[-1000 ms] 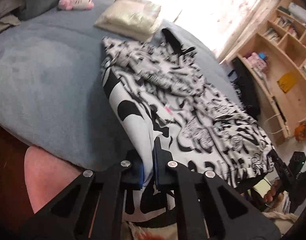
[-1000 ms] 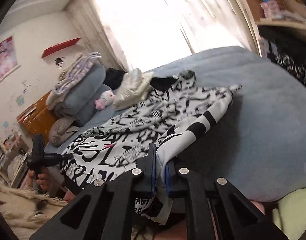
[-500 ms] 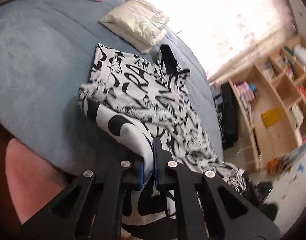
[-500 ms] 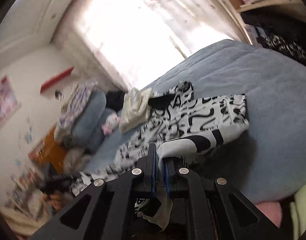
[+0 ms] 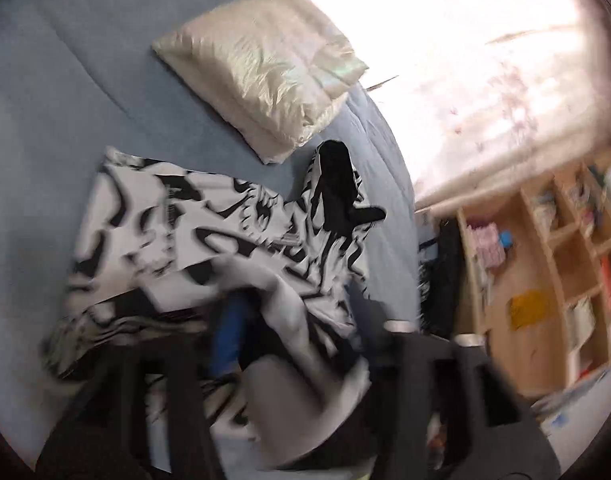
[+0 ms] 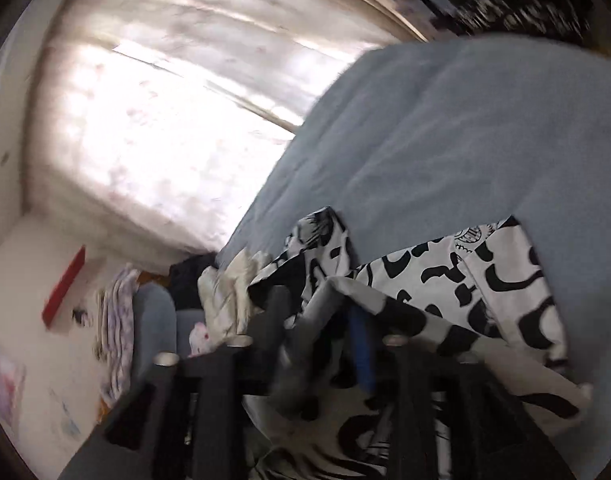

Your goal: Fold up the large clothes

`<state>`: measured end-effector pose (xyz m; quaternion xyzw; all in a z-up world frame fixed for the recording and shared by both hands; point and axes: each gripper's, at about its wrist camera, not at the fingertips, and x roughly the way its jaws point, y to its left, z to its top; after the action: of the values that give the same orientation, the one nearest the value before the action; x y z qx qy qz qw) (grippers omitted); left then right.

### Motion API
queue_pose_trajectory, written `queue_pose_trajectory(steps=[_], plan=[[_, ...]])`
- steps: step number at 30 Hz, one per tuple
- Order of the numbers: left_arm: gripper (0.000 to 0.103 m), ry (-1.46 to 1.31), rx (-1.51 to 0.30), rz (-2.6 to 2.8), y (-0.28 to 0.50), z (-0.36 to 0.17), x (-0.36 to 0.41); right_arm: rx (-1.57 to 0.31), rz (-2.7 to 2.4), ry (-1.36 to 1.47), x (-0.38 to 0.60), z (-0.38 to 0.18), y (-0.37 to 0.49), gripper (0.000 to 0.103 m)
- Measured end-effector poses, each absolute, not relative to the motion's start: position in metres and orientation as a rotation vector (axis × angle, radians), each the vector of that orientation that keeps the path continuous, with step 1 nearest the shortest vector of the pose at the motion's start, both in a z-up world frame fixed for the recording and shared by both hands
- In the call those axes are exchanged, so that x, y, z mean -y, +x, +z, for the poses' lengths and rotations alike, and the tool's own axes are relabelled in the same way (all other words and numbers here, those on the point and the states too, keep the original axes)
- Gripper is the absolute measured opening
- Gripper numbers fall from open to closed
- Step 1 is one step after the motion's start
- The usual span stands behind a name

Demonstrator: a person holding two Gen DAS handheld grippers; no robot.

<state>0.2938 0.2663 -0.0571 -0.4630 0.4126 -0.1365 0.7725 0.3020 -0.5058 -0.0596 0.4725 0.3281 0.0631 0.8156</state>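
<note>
A large black-and-white patterned garment (image 5: 193, 232) lies folded over itself on the blue-grey bed (image 5: 57, 92); it also shows in the right wrist view (image 6: 497, 280). My left gripper (image 5: 297, 320) stands open over the near fold, with cloth draped loosely between its spread fingers (image 5: 225, 340). My right gripper (image 6: 317, 324) is open too, with the fabric edge lying loose across its fingers (image 6: 361, 348). Both views are blurred by motion.
A shiny cream pillow (image 5: 261, 76) lies on the bed just beyond the garment. A wooden shelf unit (image 5: 553, 280) stands to the right of the bed. A bright curtained window (image 6: 153, 128) is behind. Stacked bedding (image 6: 121, 320) sits at the bed's far end.
Both grippers carried the garment's near edge forward over the rest of it, then opened and let the cloth go. The garment now lies shorter, doubled over.
</note>
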Motion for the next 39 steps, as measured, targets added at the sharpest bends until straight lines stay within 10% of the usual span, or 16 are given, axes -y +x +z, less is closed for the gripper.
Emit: queue_pose_trajectory(steps=[23, 28, 39], plan=[[0.068, -0.181, -1.103, -0.225, 0.432, -0.167, -0.193, -1.120, 0.237, 0.334, 0.431, -0.214, 0.537, 0.063], [0.020, -0.118, -1.038, -0.188, 0.425, -0.160, -0.177, -1.038, 0.240, 0.265, 0.414, -0.201, 0.519, 0.008], [0.005, -0.103, -0.861, -0.063, 0.434, -0.121, -0.165, -0.830, 0.064, 0.277, 0.424, -0.169, 0.517, 0.005]])
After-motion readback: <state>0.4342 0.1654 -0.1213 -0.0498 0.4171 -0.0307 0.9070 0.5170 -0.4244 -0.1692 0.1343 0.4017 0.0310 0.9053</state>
